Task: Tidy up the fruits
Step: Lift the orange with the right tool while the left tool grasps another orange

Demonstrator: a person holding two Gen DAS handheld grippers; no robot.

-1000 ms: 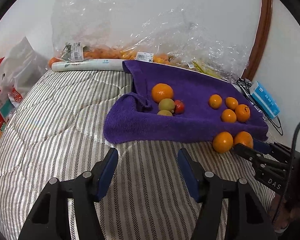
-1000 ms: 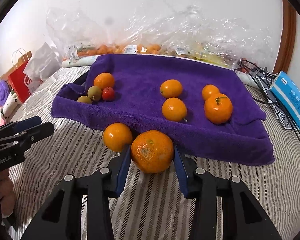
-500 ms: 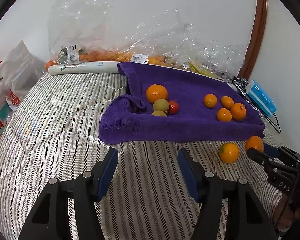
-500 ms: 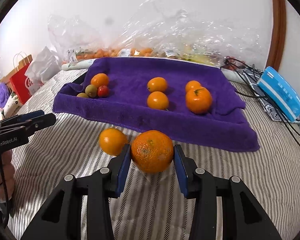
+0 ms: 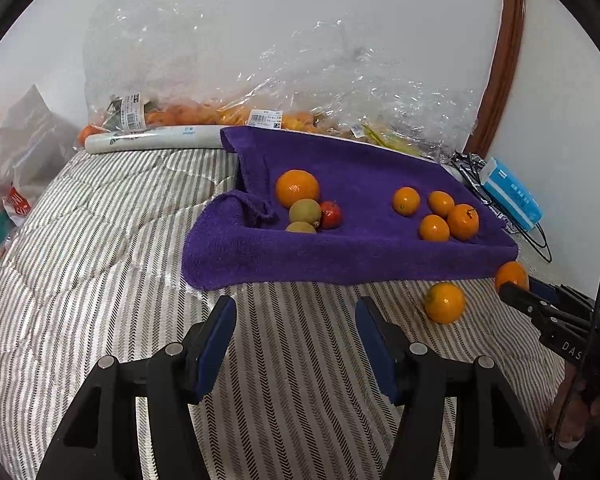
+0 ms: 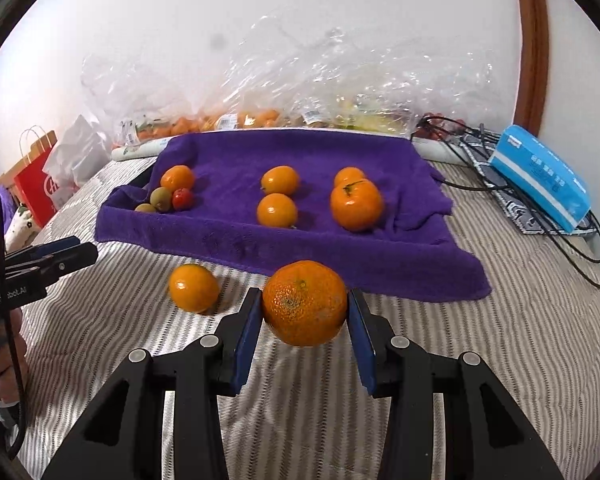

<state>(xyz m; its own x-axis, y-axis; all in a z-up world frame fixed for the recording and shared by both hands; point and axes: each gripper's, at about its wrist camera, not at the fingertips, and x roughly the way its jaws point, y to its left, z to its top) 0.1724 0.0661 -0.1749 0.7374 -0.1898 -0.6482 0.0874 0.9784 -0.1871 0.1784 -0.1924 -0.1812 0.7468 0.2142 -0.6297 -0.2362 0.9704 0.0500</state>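
A striped quilt [image 6: 480,360] covers the surface, and the purple towel [image 6: 300,152] lies spread on it as the landmark. Behind the towel, clear plastic bags [image 6: 340,80] of fruit lean against the wall; to its right rests a blue tissue pack [image 6: 540,176] on black cables. On the towel, a large orange [image 5: 297,189], two green fruits [image 5: 305,211] and a small red fruit [image 5: 331,214] cluster at the left end, while four mandarins [image 6: 356,204] sit toward the right. Just in front of the towel's near edge, the right gripper [image 6: 305,312] clamps a rough-skinned orange [image 6: 304,303] above the quilt, beside a loose mandarin [image 6: 193,287] lying on the quilt. The left gripper [image 5: 296,340] hangs before the towel's left part, jaws wide and empty.
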